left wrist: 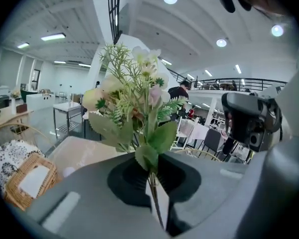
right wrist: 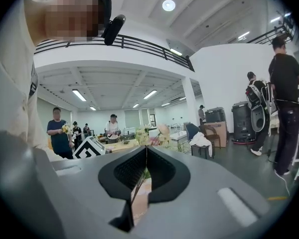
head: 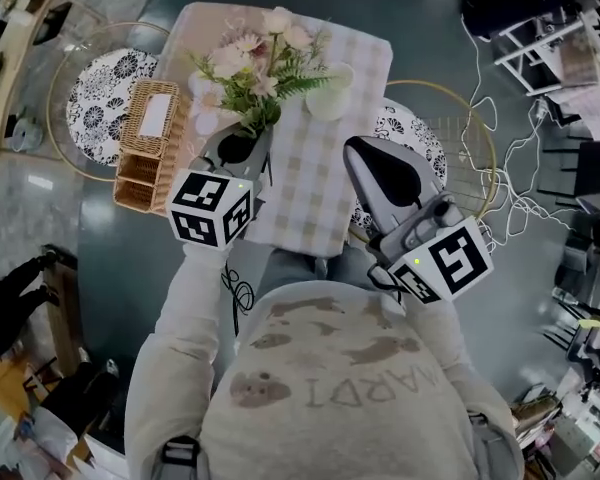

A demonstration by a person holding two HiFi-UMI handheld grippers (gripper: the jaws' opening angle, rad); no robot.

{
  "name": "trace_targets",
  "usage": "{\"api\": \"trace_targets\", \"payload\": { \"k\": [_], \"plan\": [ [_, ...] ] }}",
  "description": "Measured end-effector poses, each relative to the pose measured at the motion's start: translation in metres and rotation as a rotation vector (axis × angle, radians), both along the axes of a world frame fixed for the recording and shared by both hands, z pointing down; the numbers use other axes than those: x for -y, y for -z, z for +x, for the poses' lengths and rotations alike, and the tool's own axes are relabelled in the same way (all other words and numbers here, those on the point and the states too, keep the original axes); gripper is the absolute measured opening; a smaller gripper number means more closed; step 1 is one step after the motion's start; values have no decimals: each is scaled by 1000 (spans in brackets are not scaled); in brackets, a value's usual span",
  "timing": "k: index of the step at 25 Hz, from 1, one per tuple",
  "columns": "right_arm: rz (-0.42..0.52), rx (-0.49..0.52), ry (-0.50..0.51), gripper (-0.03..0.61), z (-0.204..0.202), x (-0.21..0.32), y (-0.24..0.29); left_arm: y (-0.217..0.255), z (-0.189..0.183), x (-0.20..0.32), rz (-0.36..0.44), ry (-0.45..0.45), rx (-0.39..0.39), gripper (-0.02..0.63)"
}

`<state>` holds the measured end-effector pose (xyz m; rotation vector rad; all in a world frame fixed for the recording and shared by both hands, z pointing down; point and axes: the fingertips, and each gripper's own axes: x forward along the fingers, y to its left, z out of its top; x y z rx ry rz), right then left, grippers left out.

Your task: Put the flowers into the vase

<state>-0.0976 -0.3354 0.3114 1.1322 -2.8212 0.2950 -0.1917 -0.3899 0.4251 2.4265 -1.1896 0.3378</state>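
A bunch of pale pink and cream flowers (head: pixel 255 63) with green fern leaves is held above the table. My left gripper (head: pixel 258 133) is shut on its stems, which pass between the two pads in the left gripper view, with the flowers (left wrist: pixel 134 103) rising above them. A pale green vase (head: pixel 330 95) stands on the checked tablecloth just right of the bunch. My right gripper (head: pixel 356 150) hovers at the table's right side, shut with nothing in it. In the right gripper view its tips (right wrist: pixel 146 149) meet, and the flowers (right wrist: pixel 157 133) show beyond them.
A small table (head: pixel 310 178) with a checked cloth lies in front of me. A wicker basket (head: pixel 148 146) with a white card sits at its left edge. Round chairs with patterned cushions (head: pixel 105 93) flank the table. Cables trail on the floor at the right.
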Motion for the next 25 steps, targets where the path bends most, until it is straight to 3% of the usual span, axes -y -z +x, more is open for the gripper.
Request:
{"api": "trace_targets", "payload": {
  "k": [16,25],
  "plan": [
    [5,-24,-63,29,10,11,4,130,50,60,394,-110,-96,17],
    [-3,-43,-130,29,44,6,6,155,91,80,528,-142,-120,17]
  ]
}}
